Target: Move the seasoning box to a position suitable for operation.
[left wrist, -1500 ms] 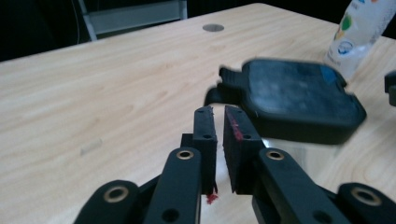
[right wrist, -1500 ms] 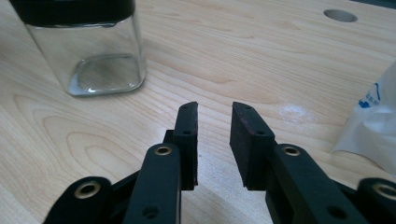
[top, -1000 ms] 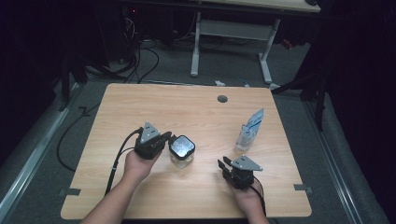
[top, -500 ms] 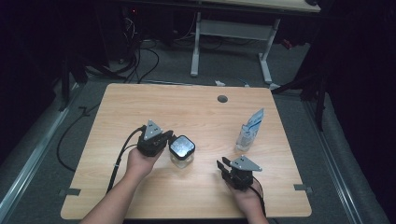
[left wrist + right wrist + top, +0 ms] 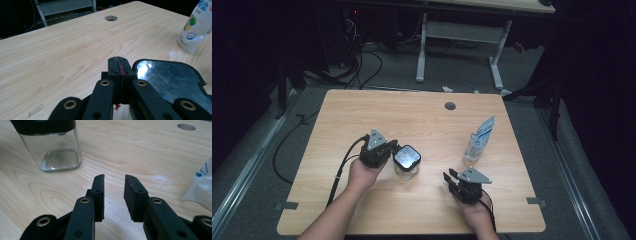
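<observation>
High view: my left gripper (image 5: 393,148) sits just left of the clear square jar with the black lid (image 5: 406,161) on the light wooden worktop (image 5: 422,120). Left gripper view: fingers pressed together, the lid touching at their right. Right gripper view: fingers apart, jar ahead-left, farther off.

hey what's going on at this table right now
A person works at a wooden table with a gripper in each hand. The left gripper, its jaws shut together on nothing, sits right beside the black lid of a clear glass jar. The right gripper is open and rests on the table nearer the person, apart from the jar. A white and blue pouch stands upright to the right, untouched.
</observation>
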Demonstrator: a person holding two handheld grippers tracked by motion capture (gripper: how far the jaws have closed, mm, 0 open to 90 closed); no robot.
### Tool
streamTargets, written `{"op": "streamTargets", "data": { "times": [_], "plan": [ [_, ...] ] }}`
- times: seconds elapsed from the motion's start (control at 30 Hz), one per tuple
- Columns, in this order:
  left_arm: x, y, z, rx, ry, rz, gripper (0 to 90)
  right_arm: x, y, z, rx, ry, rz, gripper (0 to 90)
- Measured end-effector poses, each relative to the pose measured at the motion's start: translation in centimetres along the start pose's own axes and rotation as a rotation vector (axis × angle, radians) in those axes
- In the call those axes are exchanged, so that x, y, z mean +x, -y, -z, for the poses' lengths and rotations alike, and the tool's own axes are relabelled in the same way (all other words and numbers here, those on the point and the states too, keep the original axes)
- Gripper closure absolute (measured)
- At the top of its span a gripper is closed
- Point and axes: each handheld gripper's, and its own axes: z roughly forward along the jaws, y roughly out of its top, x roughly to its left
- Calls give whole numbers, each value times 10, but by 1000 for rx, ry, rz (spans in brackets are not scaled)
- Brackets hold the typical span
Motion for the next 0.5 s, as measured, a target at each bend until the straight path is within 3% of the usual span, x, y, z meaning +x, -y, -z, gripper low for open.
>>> {"op": "streamTargets", "data": {
  "times": [0.5],
  "plan": [
    [-2,1,1,-6,5,-7,900,1,0,0,0,-4,2,701]
  ]
}}
